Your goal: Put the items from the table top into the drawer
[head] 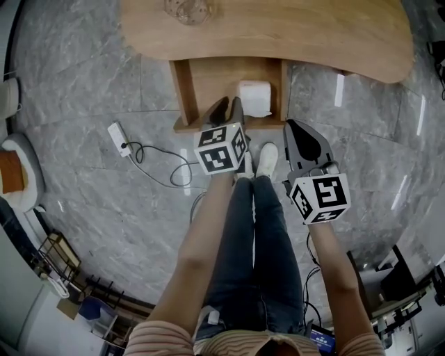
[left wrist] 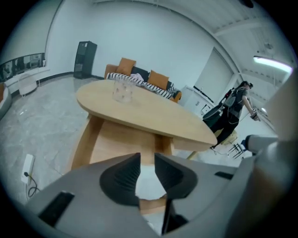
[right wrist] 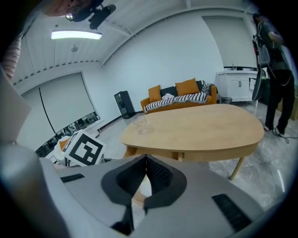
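Left gripper [head: 228, 104] hung with its dark jaws partly apart and bare. The white squarish item [head: 254, 97] that showed between them in the left gripper view lay beyond, inside the open light-wood drawer [head: 184, 90] at its 12 o'clock. Right gripper [head: 292, 126], at the left one's 3 o'clock, had its jaw tips together on nothing.

On the oval light-wood table top [head: 313, 35] a clear drinking glass [head: 188, 10] stood alone, at 11 o'clock from the left gripper, so we judged it the next thing to fetch. To do that well, we reckoned the jaws should spread wider than the glass, come at its wall from the side and close gently, keeping it upright. The table top's edge overhung the drawer, so any lift had to clear it first.

On the grey marble floor [head: 83, 69] a white power strip [head: 118, 138] with a black cable [head: 167, 167] lay at 9 o'clock, out of the way. Our own legs [head: 250, 243] stood close under both grippers.
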### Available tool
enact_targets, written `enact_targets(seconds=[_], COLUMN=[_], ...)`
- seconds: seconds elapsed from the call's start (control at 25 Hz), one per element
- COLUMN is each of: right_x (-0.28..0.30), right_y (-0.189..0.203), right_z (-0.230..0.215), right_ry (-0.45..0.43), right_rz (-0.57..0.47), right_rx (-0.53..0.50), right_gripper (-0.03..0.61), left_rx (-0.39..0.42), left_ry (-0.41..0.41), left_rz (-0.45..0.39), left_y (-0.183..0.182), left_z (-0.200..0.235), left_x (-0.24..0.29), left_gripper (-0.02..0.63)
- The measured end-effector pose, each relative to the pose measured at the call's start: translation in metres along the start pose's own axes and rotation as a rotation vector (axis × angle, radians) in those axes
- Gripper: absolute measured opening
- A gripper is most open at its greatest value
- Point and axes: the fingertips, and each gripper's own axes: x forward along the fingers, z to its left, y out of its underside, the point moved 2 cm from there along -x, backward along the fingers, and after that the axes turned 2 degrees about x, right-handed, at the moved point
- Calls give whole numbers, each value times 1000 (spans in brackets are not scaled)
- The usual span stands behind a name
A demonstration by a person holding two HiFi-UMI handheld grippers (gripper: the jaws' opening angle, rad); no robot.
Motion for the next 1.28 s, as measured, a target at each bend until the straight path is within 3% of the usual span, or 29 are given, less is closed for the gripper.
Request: enact_targets(seconds=[0.64,1.28], right_x=[-65,-149], right_y=[-73,-145], right_z=[58,106], right_ry=[-12,-39], right_rz=[-148,-299], right_rx=[-31,-85], right_gripper=[8,8], left_rx=[139,245], left_ry=[138,218], left_rz=[-223,-343], left_y=[-77,-126], left_z=[-40,-81], left_x=[-140,-251], left_gripper=[22,13])
